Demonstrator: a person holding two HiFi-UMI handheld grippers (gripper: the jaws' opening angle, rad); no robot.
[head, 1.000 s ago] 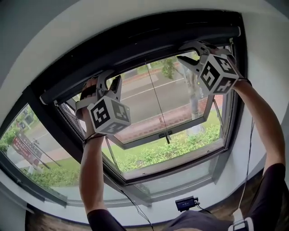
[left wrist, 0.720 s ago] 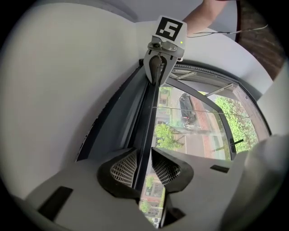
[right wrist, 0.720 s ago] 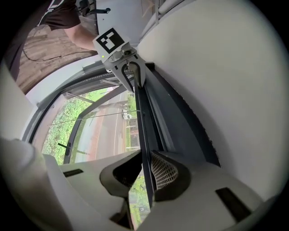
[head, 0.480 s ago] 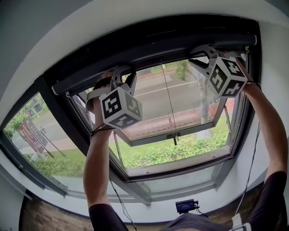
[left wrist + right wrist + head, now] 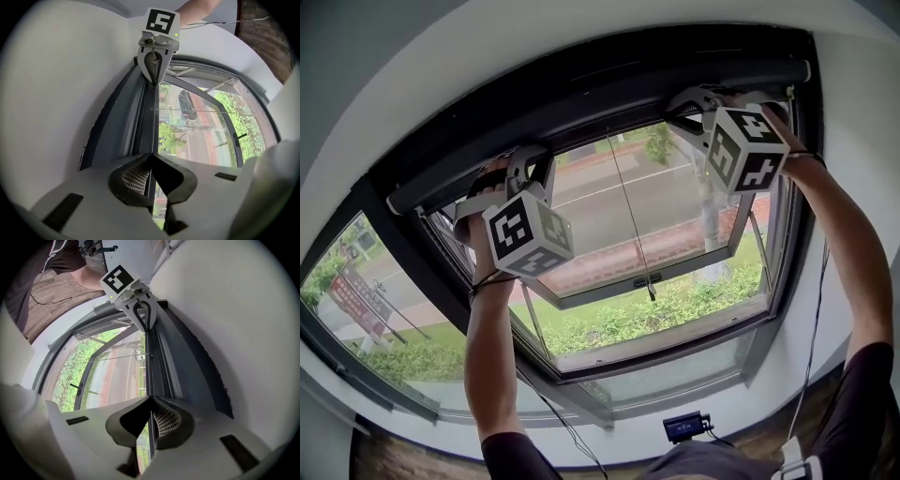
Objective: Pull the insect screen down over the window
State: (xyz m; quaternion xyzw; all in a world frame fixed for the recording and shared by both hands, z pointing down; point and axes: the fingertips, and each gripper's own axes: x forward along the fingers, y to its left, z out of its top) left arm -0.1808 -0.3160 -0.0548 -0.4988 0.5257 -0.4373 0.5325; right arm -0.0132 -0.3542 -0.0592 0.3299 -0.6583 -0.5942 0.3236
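Note:
The insect screen is rolled up at the top of the window, and its dark pull bar (image 5: 600, 114) spans the frame. My left gripper (image 5: 530, 161) is at the bar's left part. Its jaws have just been closing and now meet on the bar's thin edge (image 5: 153, 126), tips (image 5: 151, 155) together. At the bar's right end my right gripper (image 5: 689, 108) is likewise pinched on that edge (image 5: 149, 366), tips (image 5: 150, 398) touching it. Each gripper shows in the other's view: the right gripper (image 5: 153, 75) and the left gripper (image 5: 142, 317).
Below the bar an outward-tilted window sash (image 5: 656, 272) hangs open, with a thin cord (image 5: 628, 211) running down to its handle (image 5: 646, 280). The white recess wall (image 5: 581, 37) lies close above. A small device (image 5: 686, 425) sits on the sill, and a cable (image 5: 812, 356) hangs at the right.
The left gripper's fingers have drawn together on the bar. Both hands keep their spots along it; only the head view has swung a little.

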